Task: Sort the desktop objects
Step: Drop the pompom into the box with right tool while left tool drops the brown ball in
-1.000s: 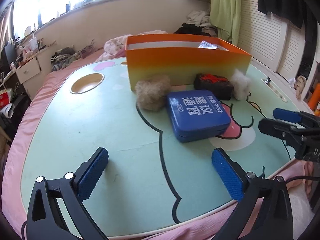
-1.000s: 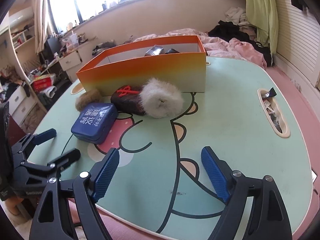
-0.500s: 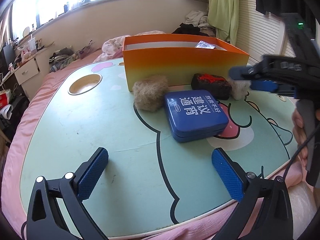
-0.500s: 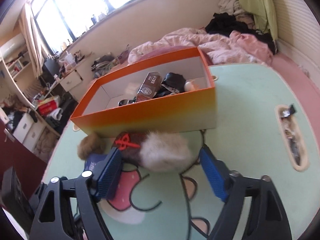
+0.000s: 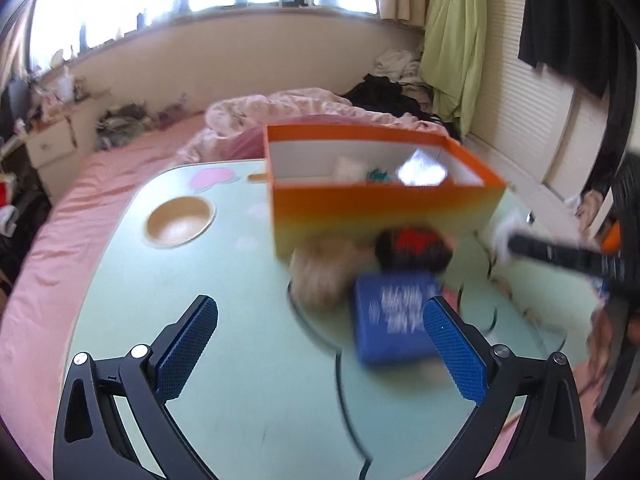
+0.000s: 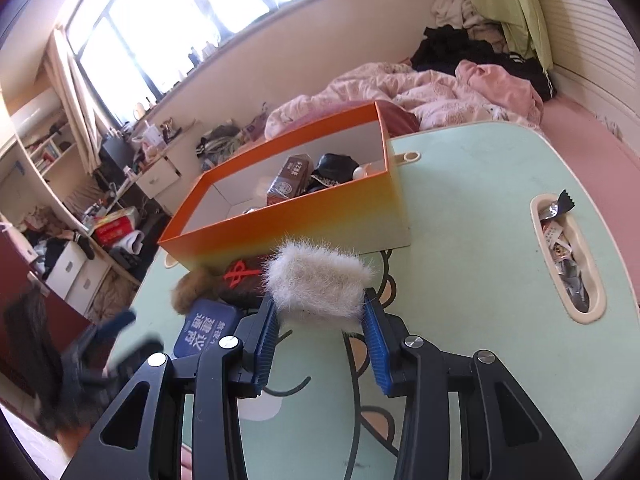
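While closing, right gripper (image 6: 320, 332) on white fluff (image 6: 318, 286)

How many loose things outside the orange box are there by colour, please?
White: 1, fluffy pompom
Brown: 1, furry ball
Blue: 1, tin
Black with red: 1, pouch
Total: 4

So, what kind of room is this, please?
Most likely a bedroom at home. The green cartoon table stands on a bed with a pink sheet, a rumpled pink quilt lies behind it, and clothes are piled below the window.
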Demonstrator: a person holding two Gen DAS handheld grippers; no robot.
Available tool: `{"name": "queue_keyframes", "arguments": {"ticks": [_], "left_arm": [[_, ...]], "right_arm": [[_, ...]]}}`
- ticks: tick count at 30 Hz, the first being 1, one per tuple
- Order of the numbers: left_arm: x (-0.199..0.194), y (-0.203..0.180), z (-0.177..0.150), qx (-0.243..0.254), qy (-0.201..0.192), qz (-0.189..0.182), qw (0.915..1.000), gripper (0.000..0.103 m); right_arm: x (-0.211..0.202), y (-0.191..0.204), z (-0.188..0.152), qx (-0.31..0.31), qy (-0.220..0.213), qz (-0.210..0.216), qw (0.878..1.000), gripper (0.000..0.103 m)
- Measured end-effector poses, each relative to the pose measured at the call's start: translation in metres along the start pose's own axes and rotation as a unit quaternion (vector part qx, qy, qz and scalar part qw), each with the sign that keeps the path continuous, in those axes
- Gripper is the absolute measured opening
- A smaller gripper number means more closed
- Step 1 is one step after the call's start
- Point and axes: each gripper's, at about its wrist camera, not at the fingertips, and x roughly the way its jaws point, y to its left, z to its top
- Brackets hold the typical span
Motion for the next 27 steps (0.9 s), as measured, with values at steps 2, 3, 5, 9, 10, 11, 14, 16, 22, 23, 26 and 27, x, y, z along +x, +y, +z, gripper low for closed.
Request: {"name": "queue_keyframes", "arguments": {"ticks": [2,3,5,9,10,11,14,16,22,23,26,27], "left_arm": [[0.018,0.004,0.016,-0.013,0.035,-0.026,0.9989,0.069],[0.026,0.006,0.022,-0.019,0.048,-0.026,0.9983,0.064],[0.045,0.008,0.03,-0.023,0.07,-0.023,0.997,0.06],[0.064,0.008,0.022,-0.009,0.077,-0.017,0.9968,0.038],[0.063,0.006,0.019,0.001,0.068,-0.009,0.9976,0.038],[0.061,0.006,0.018,0.0,0.065,-0.01,0.9979,0.037],[0.051,0.01,0.012,-0.011,0.058,-0.021,0.998,0.037],[0.034,0.011,0.015,-0.01,0.036,-0.023,0.999,0.037],[0.0,-0.005,0.067,0.001,-0.028,-0.034,0.999,0.038],[0.003,-0.007,0.078,0.0,-0.03,-0.034,0.999,0.038],[0.02,-0.003,0.099,-0.034,-0.026,-0.047,0.998,0.076],[0.028,-0.001,0.102,-0.046,-0.017,-0.045,0.9978,0.086]], "right_arm": [[0.002,0.0,0.003,-0.002,0.002,0.001,1.0,0.039],[0.001,0.002,0.002,-0.004,0.001,0.001,1.0,0.039],[0.001,0.003,0.002,-0.006,0.002,0.002,1.0,0.039],[0.001,0.002,0.002,-0.006,0.003,0.001,1.0,0.039],[0.001,0.002,0.002,-0.008,0.003,-0.002,1.0,0.039],[0.001,0.001,0.002,-0.008,0.002,-0.004,1.0,0.039],[-0.001,0.001,0.005,-0.007,-0.004,-0.006,1.0,0.039],[-0.005,0.003,0.01,-0.01,-0.014,-0.008,1.0,0.039],[-0.011,0.031,0.05,-0.041,-0.069,-0.01,0.997,0.039],[-0.009,0.036,0.057,-0.049,-0.077,-0.016,0.996,0.04],[0.01,0.05,0.072,-0.085,-0.094,-0.053,0.99,0.05],[0.021,0.052,0.076,-0.098,-0.087,-0.066,0.989,0.058]]}}
